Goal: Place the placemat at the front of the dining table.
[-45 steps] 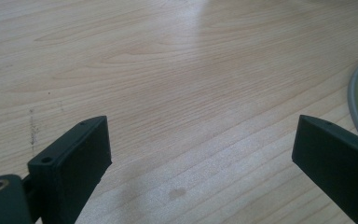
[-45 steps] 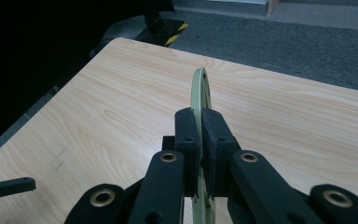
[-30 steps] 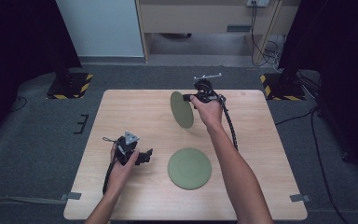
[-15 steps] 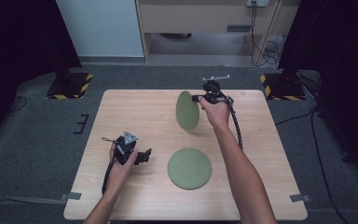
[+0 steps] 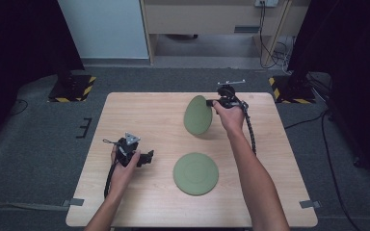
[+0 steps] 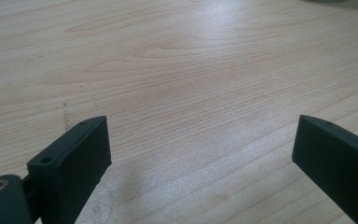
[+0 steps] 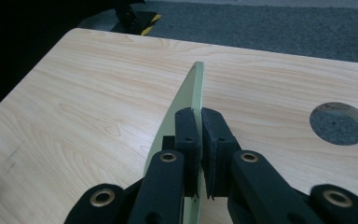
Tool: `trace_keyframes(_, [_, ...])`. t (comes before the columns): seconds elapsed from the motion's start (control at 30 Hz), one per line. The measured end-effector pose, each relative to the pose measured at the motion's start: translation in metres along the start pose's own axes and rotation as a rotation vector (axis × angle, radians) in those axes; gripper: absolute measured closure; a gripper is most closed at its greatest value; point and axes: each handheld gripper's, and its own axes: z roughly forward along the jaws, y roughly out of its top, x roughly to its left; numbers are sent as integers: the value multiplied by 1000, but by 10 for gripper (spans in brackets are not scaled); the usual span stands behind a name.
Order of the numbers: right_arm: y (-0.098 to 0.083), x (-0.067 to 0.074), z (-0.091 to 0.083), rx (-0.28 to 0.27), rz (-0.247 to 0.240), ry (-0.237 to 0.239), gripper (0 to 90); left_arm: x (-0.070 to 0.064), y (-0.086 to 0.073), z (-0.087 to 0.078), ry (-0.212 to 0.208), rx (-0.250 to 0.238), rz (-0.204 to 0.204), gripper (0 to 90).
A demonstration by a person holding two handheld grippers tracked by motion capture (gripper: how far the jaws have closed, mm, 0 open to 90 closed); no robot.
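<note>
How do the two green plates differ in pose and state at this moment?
The round olive-green plate held on edge stands nearly upright above the light wooden table, clamped at its rim by the right gripper. The round olive-green plate lying flat rests on the table nearer the person, untouched. Both look alike in colour, shape and size.

Bare tabletop [image 5: 139,120] around flat plate [image 5: 196,173]

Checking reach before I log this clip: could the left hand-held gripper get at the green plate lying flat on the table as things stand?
Probably yes. The left hand-held gripper stands open with nothing between its jaws, and bare table lies between it and the flat green plate. The right hand-held gripper holds the other plate up, farther back.
</note>
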Motion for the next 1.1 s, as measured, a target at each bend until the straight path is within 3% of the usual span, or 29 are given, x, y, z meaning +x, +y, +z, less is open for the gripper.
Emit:
trace_keyframes(0.37, [-14,-21,2,28,23,-35,861,-3,0,3,-16,4,20,37])
trace_keyframes(0.57, [-30,-28,3,61,5,-62,861,-4,1,3,-16,3,29,37])
trace_keyframes(1.1, [-73,-54,5,88,77,-74,859,-8,0,6,-18,12,35,37])
